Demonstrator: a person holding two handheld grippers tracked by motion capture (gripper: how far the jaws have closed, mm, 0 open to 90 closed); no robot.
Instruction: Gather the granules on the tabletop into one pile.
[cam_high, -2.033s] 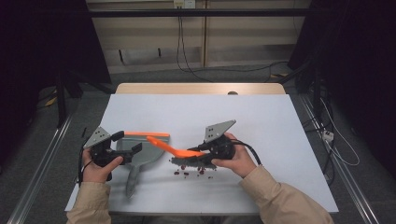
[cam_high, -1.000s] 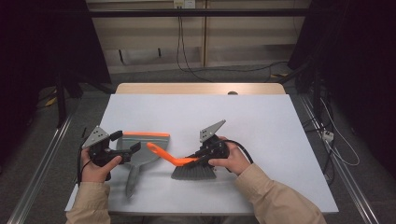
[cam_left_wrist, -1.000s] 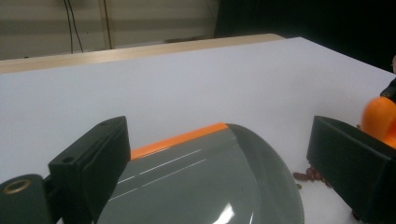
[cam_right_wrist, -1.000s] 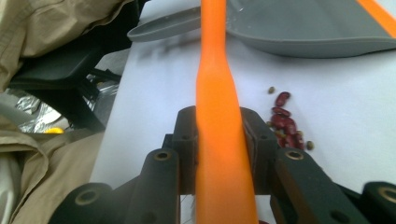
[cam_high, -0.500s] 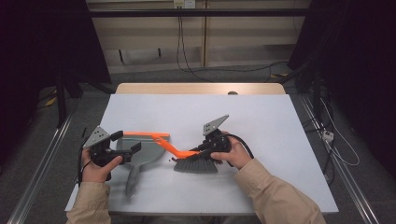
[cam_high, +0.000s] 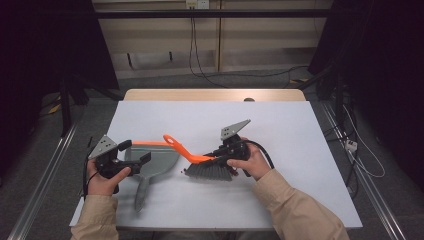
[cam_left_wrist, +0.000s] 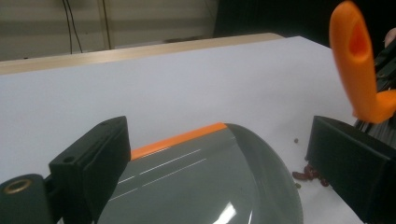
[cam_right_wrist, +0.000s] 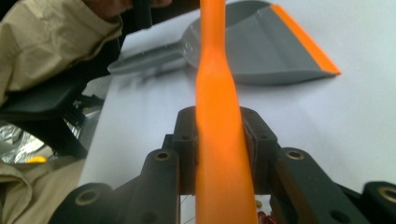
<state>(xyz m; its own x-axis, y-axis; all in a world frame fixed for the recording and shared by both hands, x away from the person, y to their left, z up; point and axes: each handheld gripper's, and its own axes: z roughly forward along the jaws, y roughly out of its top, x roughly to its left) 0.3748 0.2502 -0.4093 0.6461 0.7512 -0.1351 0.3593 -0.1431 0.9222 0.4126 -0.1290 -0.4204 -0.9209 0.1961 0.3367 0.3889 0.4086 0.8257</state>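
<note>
At nine o'clock of the right gripper (cam_high: 218, 159), clamped on the brush handle (cam_high: 182, 149), the open-jawed left gripper (cam_high: 134, 152) straddles the dustpan (cam_high: 159, 161); the red bits (cam_left_wrist: 308, 175) want short, low strokes.

**Where things sit around my two grippers**

My right gripper (cam_high: 216, 159) has the orange plastic handle of the hand brush (cam_right_wrist: 217, 126) clamped between its jaws; the handle runs forward from my fingers and up toward my left. The brush's dark bristle head (cam_high: 210, 171) rests on the white table top (cam_high: 280, 130), just under that gripper.

My left gripper (cam_high: 136, 152) stands with its jaws apart above the grey plastic dustpan with the orange lip (cam_left_wrist: 196, 182). The pan lies flat on the table below and between those fingers, its lip on the far side of them. Small dark-red crumbs (cam_left_wrist: 308, 175) lie on the table beside the pan, between it and the bristles.
</note>
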